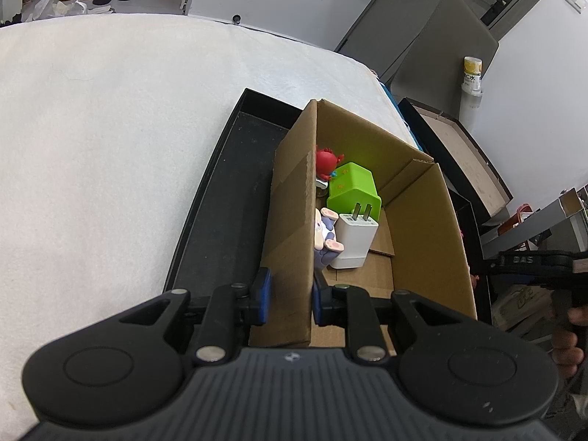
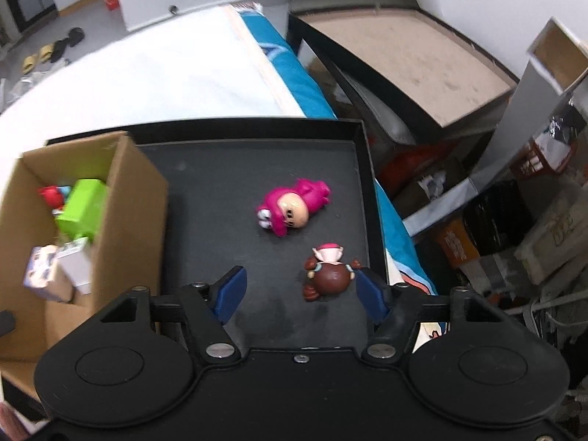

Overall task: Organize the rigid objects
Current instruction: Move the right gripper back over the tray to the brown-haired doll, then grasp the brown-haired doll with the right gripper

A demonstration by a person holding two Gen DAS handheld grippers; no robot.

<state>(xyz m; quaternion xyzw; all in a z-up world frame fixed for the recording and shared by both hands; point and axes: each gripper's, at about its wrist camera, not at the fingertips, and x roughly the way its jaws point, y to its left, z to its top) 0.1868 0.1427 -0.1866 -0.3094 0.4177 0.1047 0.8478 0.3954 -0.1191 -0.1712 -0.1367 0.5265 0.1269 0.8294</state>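
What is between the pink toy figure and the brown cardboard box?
Nothing: in the right wrist view only bare black tray floor separates the pink toy figure from the brown cardboard box.

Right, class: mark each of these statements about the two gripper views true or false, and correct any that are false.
1. The left gripper is clamped on a wall of the cardboard box. True.
2. The green charger lies on the black tray, outside the box. False: it is inside the box, beside a white charger.
3. The pink figurine lies on its side on the tray. True.
4. The right gripper is shut tight on the pink figurine. False: its jaws stand apart around a brown figurine.
5. The box is empty. False: it holds chargers and toys.
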